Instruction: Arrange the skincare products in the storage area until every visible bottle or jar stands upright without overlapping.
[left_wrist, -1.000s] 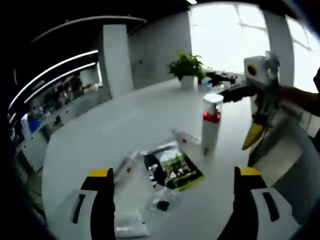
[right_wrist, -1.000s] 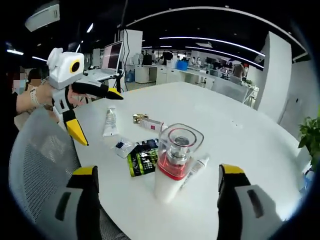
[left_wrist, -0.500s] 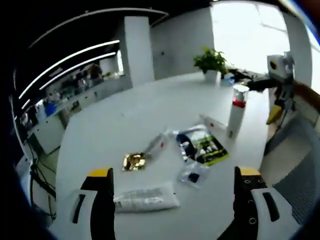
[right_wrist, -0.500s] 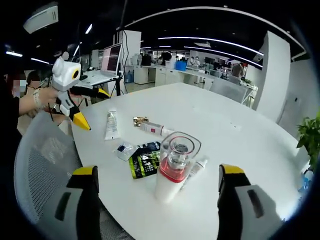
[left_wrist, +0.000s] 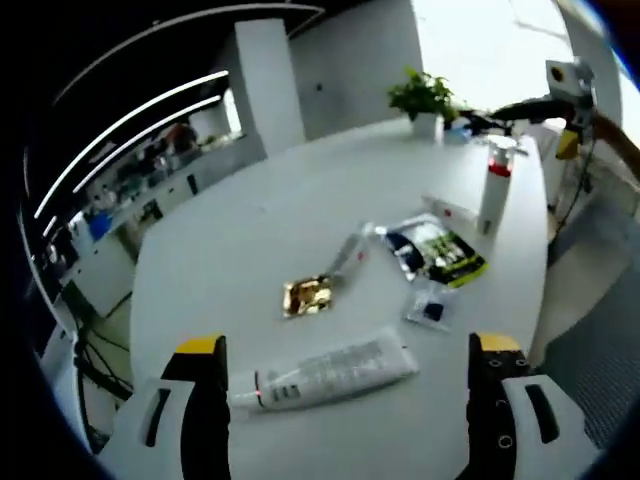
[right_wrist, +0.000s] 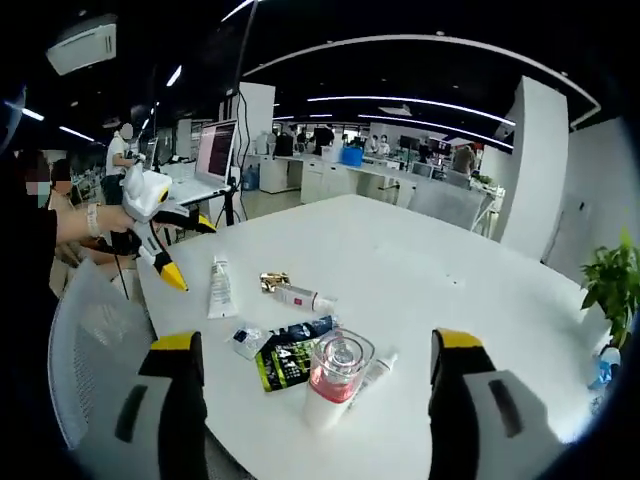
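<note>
A white bottle with a red band and clear cap stands upright near the table's edge. In the right gripper view this bottle is below and between my right gripper's open jaws, untouched. A long white tube lies flat just ahead of my open left gripper. Beyond it lie a gold packet, a small tube, a dark green sachet and a clear sachet. Another small tube lies beside the bottle. The left gripper hangs open past the long tube.
The round white table has bare room toward its far side. A potted plant stands at the far edge. A mesh chair back is by the near edge, and a person's hand holds the left gripper. Desks and monitors lie behind.
Both views have pulled back from the table. The left gripper has drawn away from the sachets to the long white tube. The right gripper has backed off the bottle. The products have not moved.
</note>
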